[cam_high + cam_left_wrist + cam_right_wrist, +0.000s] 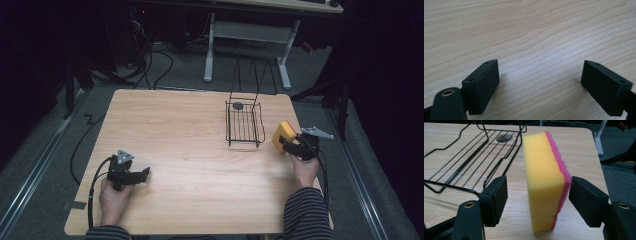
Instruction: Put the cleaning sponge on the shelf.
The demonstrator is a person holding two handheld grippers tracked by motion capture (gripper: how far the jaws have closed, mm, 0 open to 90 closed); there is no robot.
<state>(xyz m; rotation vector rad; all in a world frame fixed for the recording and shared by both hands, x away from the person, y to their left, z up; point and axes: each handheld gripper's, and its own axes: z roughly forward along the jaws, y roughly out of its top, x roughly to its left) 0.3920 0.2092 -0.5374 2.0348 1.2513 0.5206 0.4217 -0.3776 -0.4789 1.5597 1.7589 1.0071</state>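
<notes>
Sponge (546, 182), yellow with a pink scouring face, stands on edge at the centre of the right gripper view, between the jaws of the right tool (537, 195); the right pad sits against the pink face, the left pad stands clear of the yellow one, so nothing grips it yet. Its flat faces meet the pads squarely. In the high view it sits at the counter (190, 150) edge, centre right, just right of the wire rack (244, 125). At lower left, the left tool (540, 82) gapes wide over bare wood.

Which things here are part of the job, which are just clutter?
In the job:
- sponge, on edge between the right gripper jaws; left jaw clear of it
- wire rack beside it

Lying about:
- left gripper, open over bare table
- desk frame and cables behind
</notes>
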